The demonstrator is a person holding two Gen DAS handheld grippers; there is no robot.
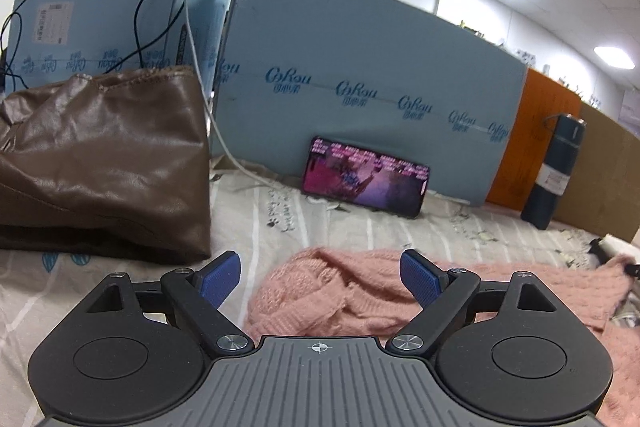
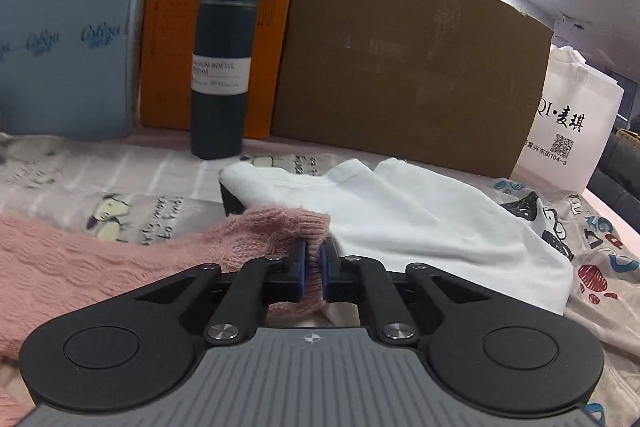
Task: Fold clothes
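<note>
The right gripper (image 2: 313, 269) was clamped on the cuff of the pink sweater (image 2: 80, 251), right at its tips. The left gripper (image 1: 320, 277) was wide apart, empty, with the sweater just under and ahead of it. It looked like the sleeve fold was starting. Next, the left gripper would need to pinch the sweater. Only the left view showed the phone (image 1: 366, 183) and brown bag (image 1: 104, 155) ahead; only the right showed the white shirt (image 2: 420, 211).

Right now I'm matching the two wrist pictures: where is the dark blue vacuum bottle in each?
Left wrist: the vacuum bottle stands far right, before the orange box.
Right wrist: the bottle stands upper left of centre, before the same box.
Shared landmark: the pink sweater.
</note>
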